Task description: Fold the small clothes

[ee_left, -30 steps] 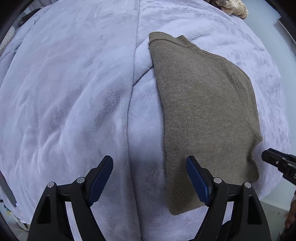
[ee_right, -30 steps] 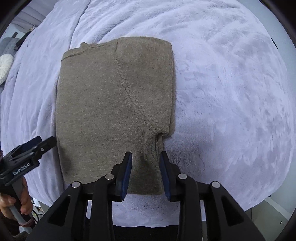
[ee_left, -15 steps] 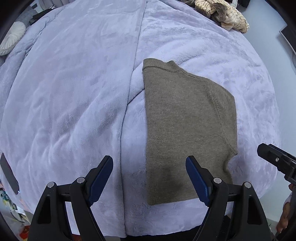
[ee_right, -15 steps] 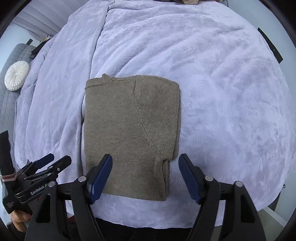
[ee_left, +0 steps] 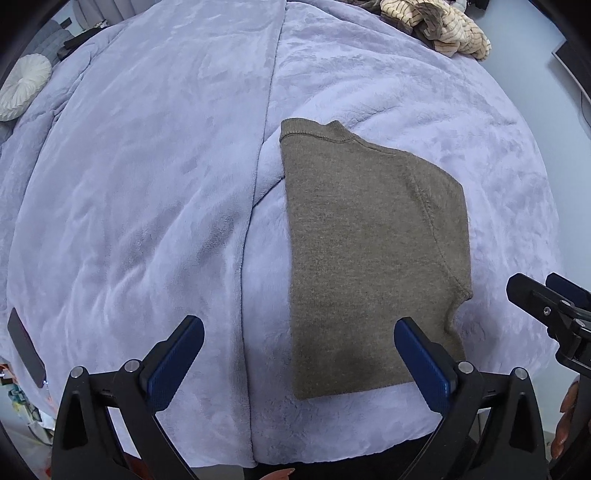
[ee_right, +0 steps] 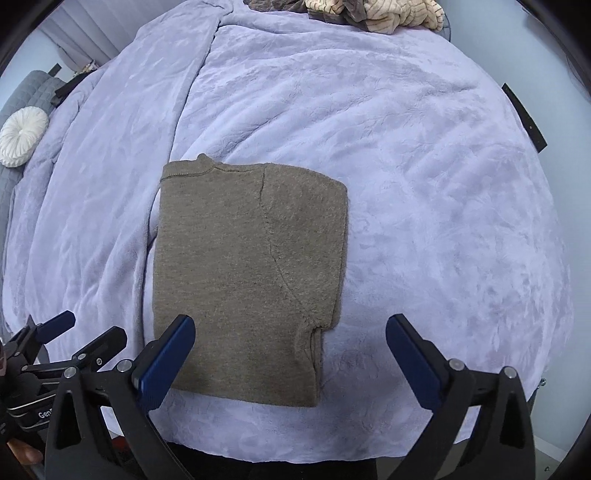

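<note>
Currently, the folded brown sweater (ee_left: pixel 373 254) lies flat on the lavender blanket (ee_left: pixel 147 184), which serves as the reference surface. The sweater forms a roughly rectangular packet, with its ribbed collar at the far edge and a sleeve seam curving down the side nearer the right gripper. A lengthwise fold in the blanket runs just beside the sweater's other long edge.

The left gripper (ee_left: pixel 299 354) is held above the near end of the sweater, jaws spread wide apart and holding nothing. One blue pad (ee_left: pixel 173 363) sits over bare blanket; the other overlaps the sweater's near corner in the left wrist view, though contact cannot be confirmed.

The right gripper (ee_right: pixel 291 354) is likewise spread wide and empty, positioned over the sweater's near edge. One pad (ee_right: pixel 164 367) overlaps the knit in the right wrist view; the other stands over bare blanket.

Beyond the sweater, at the far edge of the blanket, lies a pile of striped beige clothes (ee_right: pixel 373 14). A round white cushion (ee_right: pixel 22 138) rests beside the blanket, well apart from the sweater.
</note>
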The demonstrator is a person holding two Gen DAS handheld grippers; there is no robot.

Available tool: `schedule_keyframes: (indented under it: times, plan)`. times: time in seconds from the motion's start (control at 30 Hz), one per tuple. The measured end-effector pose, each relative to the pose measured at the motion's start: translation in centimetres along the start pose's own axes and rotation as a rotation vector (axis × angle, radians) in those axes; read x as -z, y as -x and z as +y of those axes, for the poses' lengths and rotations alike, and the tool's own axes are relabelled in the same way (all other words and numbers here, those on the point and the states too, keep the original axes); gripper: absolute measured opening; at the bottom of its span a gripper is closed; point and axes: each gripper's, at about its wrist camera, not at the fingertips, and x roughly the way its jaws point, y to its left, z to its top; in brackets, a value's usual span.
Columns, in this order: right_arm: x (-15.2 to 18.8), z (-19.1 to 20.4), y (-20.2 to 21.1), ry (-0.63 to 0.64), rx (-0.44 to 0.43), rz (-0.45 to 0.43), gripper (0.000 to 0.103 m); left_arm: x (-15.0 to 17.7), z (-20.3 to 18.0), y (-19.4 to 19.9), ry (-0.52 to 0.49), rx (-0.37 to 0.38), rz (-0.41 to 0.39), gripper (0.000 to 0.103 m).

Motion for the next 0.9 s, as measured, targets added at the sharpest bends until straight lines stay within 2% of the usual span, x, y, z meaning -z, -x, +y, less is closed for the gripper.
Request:
schedule_keyframes:
  times: [0.3,0.9]
  plan:
    - [0.14,0.0,0.36,-0.001,0.023,-0.003,0.103,-0.15,0.1,0.45,-0.002,-0.034,-0.025,0.103]
    - [0.0,-0.03,0.47,0.007,0.05,0.001,0.103,-0.38,0.32,0.41,-0.004,-0.071,-0.025,0.103]
